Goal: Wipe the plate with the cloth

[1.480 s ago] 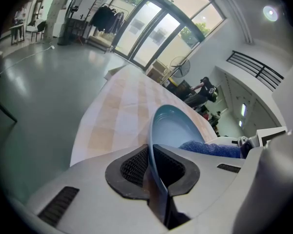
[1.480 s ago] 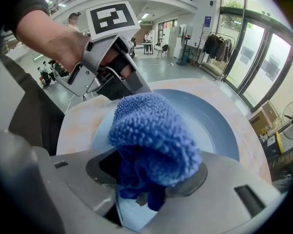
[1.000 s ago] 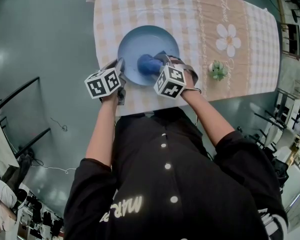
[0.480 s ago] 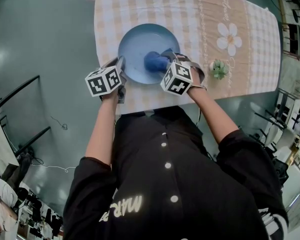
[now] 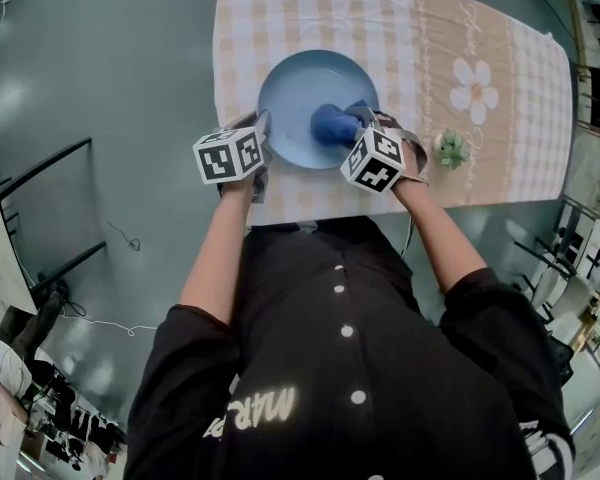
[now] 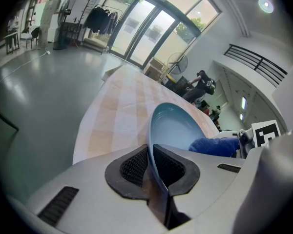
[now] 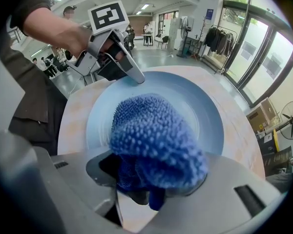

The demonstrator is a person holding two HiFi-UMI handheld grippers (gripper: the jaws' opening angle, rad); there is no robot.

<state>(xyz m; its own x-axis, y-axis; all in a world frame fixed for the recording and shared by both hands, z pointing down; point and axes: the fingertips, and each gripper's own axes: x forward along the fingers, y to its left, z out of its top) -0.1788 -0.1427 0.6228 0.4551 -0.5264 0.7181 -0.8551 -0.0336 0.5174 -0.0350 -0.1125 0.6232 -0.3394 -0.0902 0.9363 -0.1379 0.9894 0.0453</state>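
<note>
left hand-held gripper [image 6: 149, 172] pinches plate [image 5: 295, 93] rim; right hand-held gripper [image 7: 141, 189] clamps cloth [image 7: 154, 145] on plate; small plant [image 5: 451, 149] nearby.

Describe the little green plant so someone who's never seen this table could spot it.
Find the checked tablecloth with a white daisy printed on it. Near the daisy, towards the person and right of the blue plate, stands the small plant. It is the only green, spiky thing there.
</note>
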